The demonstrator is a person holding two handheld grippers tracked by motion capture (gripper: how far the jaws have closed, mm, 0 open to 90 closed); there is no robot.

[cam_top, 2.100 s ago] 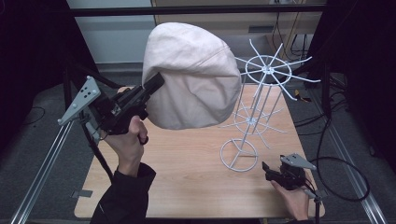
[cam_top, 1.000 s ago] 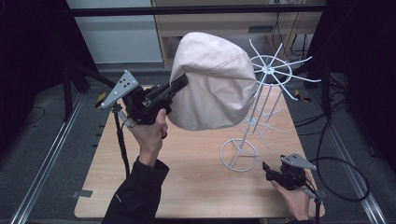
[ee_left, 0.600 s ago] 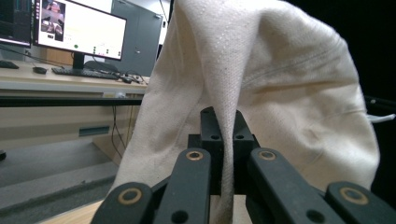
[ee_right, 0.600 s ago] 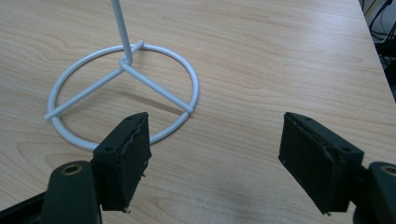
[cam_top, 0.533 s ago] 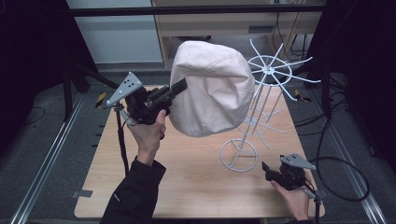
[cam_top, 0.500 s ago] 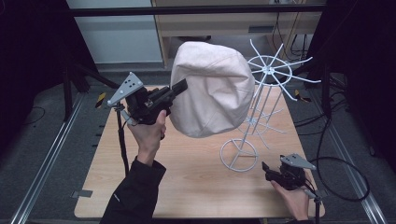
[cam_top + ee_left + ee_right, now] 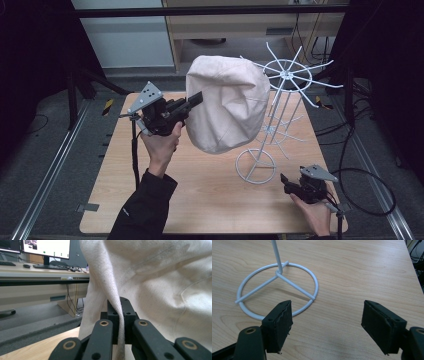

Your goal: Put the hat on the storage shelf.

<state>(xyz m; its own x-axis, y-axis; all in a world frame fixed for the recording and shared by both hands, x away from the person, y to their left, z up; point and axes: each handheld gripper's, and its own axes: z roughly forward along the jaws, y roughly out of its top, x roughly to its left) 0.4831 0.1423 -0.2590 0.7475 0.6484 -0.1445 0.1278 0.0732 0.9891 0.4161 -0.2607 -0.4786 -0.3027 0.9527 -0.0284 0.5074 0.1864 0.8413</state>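
The left gripper (image 7: 196, 98) is clamping the cloth hat's (image 7: 227, 110) edge; the wire rack (image 7: 280, 115) is standing just beside it. The right gripper (image 7: 327, 322) is resting released.

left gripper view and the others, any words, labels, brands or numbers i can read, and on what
No text can be read anywhere.
Monitor behind the desk in the left gripper view: a lit window with marks, too small and blurred to read.
Cream cloth hat: plain fabric, no label or print visible.
White wire stand: bare wire, no sign.
Yellow and black striped tape on the floor: stripes, no lettering.
Left tongs and right tongs: no brand visible.
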